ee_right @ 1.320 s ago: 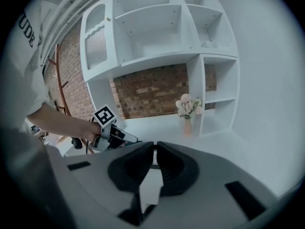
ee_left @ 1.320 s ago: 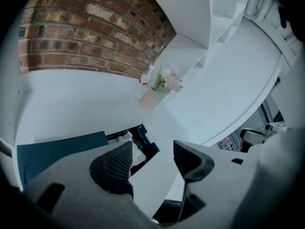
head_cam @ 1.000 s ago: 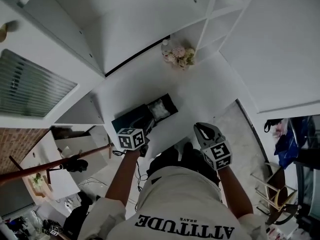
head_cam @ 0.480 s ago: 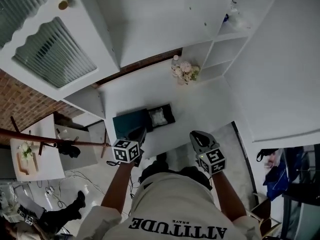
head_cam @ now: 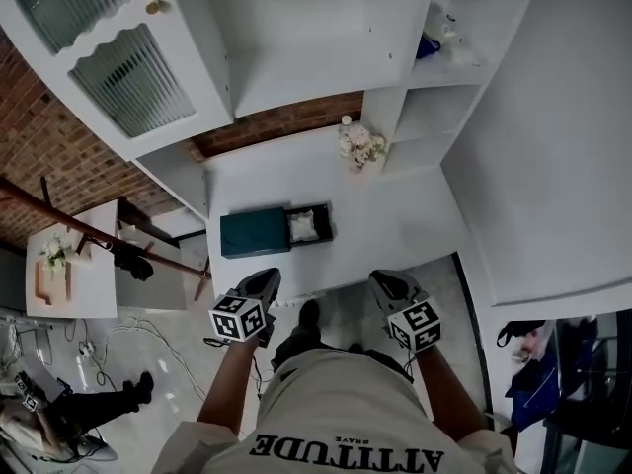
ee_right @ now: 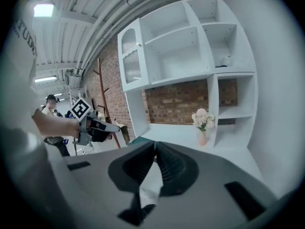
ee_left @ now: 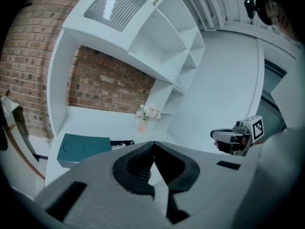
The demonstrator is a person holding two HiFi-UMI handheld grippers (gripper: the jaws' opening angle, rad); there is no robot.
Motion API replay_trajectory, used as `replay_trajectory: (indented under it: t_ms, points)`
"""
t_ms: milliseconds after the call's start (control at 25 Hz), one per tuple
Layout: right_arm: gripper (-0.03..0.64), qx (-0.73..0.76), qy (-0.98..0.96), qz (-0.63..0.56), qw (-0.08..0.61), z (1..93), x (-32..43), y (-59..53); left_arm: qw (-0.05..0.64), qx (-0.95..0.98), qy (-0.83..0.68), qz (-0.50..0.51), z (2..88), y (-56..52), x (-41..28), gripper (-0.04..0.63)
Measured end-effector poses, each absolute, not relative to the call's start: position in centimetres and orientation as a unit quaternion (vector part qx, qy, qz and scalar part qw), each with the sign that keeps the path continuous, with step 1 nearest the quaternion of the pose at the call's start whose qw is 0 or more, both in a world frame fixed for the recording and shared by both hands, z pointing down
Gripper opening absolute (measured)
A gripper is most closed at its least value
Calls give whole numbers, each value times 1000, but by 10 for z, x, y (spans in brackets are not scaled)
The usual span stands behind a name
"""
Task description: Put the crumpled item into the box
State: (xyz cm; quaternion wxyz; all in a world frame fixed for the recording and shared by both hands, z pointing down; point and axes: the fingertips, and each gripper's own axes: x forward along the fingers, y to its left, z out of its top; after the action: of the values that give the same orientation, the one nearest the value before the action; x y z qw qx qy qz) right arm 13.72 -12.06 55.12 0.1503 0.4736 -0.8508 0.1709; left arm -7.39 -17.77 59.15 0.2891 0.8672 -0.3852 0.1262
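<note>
A dark open box (head_cam: pixel 322 223) lies on the white counter (head_cam: pixel 395 215), and the white crumpled item (head_cam: pixel 302 225) rests inside it. Its teal lid (head_cam: pixel 254 231) lies against the box's left side. My left gripper (head_cam: pixel 269 276) hovers just off the counter's front edge, below the lid and apart from the box; its jaws have just been closing and now stand shut with nothing between them (ee_left: pixel 153 144). My right gripper (head_cam: pixel 380 276) floats level with it further right, jaws shut and empty (ee_right: pixel 155 146). The left gripper view shows the lid (ee_left: pixel 83 147) ahead on the left.
A vase of pale flowers (head_cam: pixel 359 146) stands at the back of the counter by the white shelf unit (head_cam: pixel 425 117). A wooden pole (head_cam: pixel 99 240) and a small side table (head_cam: pixel 69 275) stand left of the counter. A person (head_cam: pixel 59 428) is on the floor at lower left.
Both grippers have drawn back from the box to the counter's front edge. The left one was beside the box and is now away from it. The box looks smaller and farther.
</note>
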Motion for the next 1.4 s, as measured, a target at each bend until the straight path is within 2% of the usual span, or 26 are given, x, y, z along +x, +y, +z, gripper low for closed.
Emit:
replay_trajectory:
  t_ms: [320, 680, 1400]
  points:
    - [37, 445, -868, 191, 113, 547, 170, -68, 257, 863, -426, 92, 566, -108, -53, 26]
    - [38, 449, -874, 143, 123, 540, 179, -43, 213, 853, -467, 96, 539, -46, -67, 26]
    - [37, 477, -865, 110, 111, 500, 109, -14, 171, 866, -461, 85, 509, -5, -157, 26]
